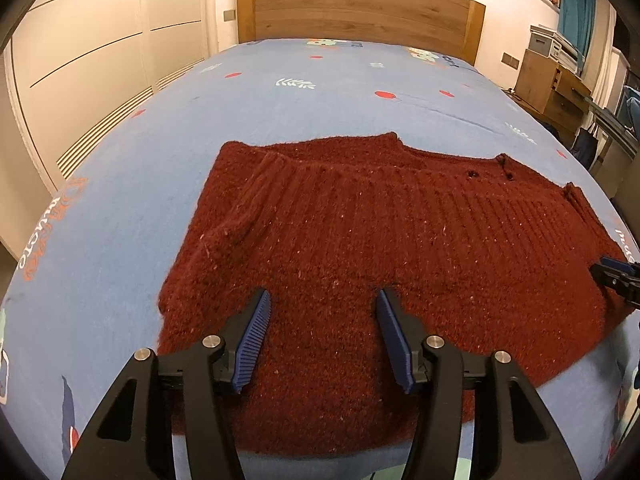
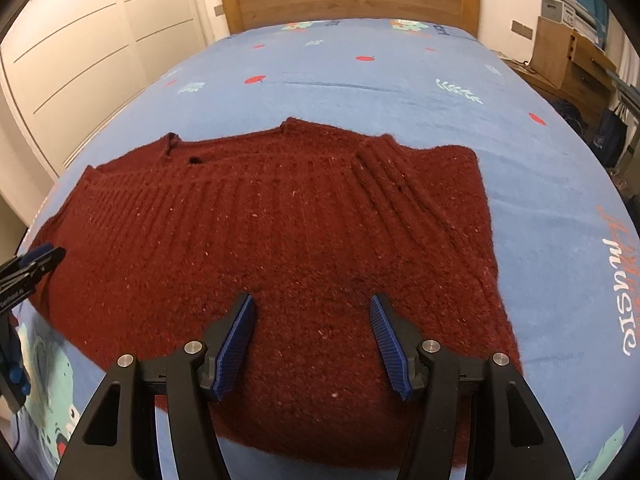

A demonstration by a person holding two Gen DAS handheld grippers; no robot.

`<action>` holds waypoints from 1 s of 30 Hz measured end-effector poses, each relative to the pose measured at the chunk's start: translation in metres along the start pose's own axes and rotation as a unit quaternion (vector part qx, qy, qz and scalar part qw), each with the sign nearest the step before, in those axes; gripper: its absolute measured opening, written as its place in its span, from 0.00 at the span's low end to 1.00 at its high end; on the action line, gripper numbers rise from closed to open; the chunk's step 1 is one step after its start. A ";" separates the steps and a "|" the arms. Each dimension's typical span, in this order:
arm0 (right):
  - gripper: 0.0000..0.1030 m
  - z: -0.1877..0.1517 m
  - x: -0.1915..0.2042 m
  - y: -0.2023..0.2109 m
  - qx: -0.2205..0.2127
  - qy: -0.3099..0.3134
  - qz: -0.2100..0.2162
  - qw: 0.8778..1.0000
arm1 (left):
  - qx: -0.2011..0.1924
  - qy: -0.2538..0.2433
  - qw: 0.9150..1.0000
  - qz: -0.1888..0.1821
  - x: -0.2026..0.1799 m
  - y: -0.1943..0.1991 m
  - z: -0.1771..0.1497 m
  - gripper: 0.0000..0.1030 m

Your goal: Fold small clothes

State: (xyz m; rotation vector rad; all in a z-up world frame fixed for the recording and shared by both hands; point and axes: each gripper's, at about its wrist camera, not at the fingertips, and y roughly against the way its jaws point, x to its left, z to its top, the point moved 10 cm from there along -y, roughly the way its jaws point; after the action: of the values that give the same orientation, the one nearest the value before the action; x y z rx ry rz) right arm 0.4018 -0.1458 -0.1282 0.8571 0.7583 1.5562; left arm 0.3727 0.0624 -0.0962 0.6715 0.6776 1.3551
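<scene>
A dark red knitted sweater (image 1: 360, 232) lies spread flat on the blue bedsheet (image 1: 280, 112), its sleeves folded in over the body. My left gripper (image 1: 323, 300) hovers open above the sweater's near left part, nothing between its blue ribbed pads. In the right wrist view the same sweater (image 2: 280, 232) fills the middle, and my right gripper (image 2: 311, 305) stands open over its near right part, also with nothing between the pads. Each gripper shows at the edge of the other's view: the right gripper (image 1: 618, 276) and the left gripper (image 2: 40, 260).
The bed has a wooden headboard (image 1: 360, 8) at the far end. White wardrobe doors (image 1: 100, 60) run along the left side. Wooden drawers (image 1: 552, 88) with boxes on top stand at the right, and dark bags sit on the floor beside them.
</scene>
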 end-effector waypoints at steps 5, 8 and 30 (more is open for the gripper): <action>0.60 -0.011 -0.004 0.005 0.000 -0.001 -0.003 1.000 | 0.003 -0.001 1.000 0.004 0.001 0.001 -0.006 0.57; 0.60 -0.018 -0.006 0.010 0.001 -0.004 -0.005 1.000 | 0.007 -0.004 1.000 0.004 0.002 0.001 -0.008 0.60; 0.61 -0.023 -0.006 0.014 0.013 -0.027 -0.015 0.999 | 0.040 -0.022 0.999 0.018 0.007 0.002 -0.029 0.78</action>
State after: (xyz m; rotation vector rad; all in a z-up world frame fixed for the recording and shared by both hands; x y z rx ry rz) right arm 0.3754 -0.1536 -0.1296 0.8997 0.7502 1.4934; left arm 0.3495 0.0707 -0.1138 0.7775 0.6900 1.3489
